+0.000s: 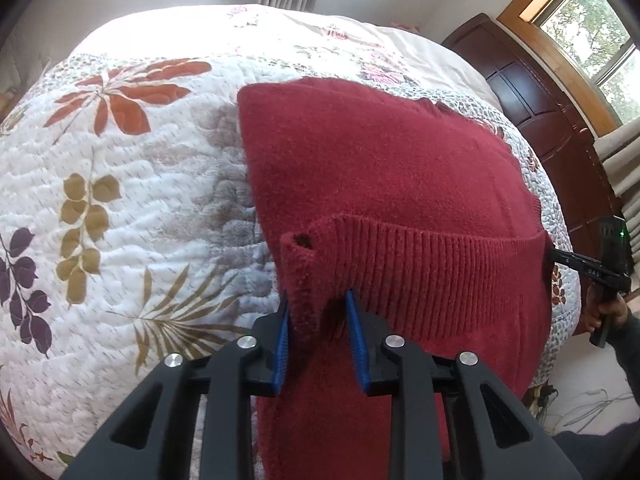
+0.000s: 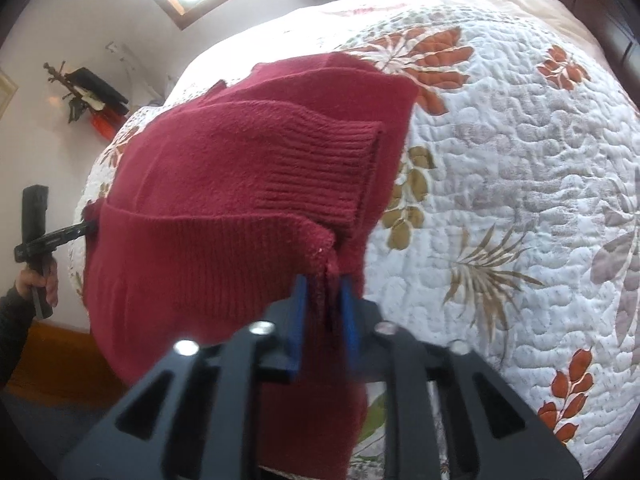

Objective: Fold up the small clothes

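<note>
Here the red knit sweater lies partly on the floral quilt of the bed, its ribbed hem raised off the cover and stretched between the two tools. The left gripper is clamped on one hem corner, the knit bunched between its blue pads. The right gripper pinches the other corner the same way. In the right wrist view a folded ribbed cuff rests on the sweater's body, just beyond the hem.
</note>
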`<action>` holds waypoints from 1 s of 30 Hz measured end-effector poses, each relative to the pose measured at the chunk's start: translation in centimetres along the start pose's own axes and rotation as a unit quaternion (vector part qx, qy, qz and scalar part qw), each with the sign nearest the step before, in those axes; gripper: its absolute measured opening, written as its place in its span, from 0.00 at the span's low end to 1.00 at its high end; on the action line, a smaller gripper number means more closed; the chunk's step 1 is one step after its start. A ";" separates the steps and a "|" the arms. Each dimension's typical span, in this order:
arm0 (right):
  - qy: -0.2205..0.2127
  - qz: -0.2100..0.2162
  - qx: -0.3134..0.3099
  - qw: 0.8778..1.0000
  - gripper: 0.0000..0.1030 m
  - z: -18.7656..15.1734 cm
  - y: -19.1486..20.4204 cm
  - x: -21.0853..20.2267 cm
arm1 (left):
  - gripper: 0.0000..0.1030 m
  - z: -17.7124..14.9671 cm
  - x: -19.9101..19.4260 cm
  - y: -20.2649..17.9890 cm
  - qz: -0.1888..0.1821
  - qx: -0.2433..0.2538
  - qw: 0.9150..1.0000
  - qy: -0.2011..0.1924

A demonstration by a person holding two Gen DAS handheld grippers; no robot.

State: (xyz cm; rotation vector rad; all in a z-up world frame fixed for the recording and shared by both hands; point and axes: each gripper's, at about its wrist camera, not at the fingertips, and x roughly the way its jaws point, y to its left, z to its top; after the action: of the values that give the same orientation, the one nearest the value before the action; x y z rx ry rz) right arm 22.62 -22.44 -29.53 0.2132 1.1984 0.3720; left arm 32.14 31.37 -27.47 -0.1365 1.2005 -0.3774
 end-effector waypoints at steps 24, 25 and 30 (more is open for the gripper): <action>-0.046 -0.003 0.012 0.999 0.04 -0.8 1.5 -5.1 | 0.06 -1.9 -5.8 -1.7 0.003 -0.011 0.996 -0.089; -0.056 -0.002 0.016 0.998 0.04 -1.0 1.8 -6.1 | 0.06 -2.2 -6.5 -1.9 0.000 -0.011 0.995 -0.097; -0.094 -0.003 0.018 0.995 0.04 -0.7 3.6 -10.2 | 0.06 -3.1 -9.4 -2.7 0.003 -0.016 0.991 -0.134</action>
State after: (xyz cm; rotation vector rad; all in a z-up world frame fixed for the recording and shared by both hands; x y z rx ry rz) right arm 18.16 -23.16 -19.72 0.2696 1.0207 0.3183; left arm 25.84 32.51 -19.50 -0.2050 0.9414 -0.3223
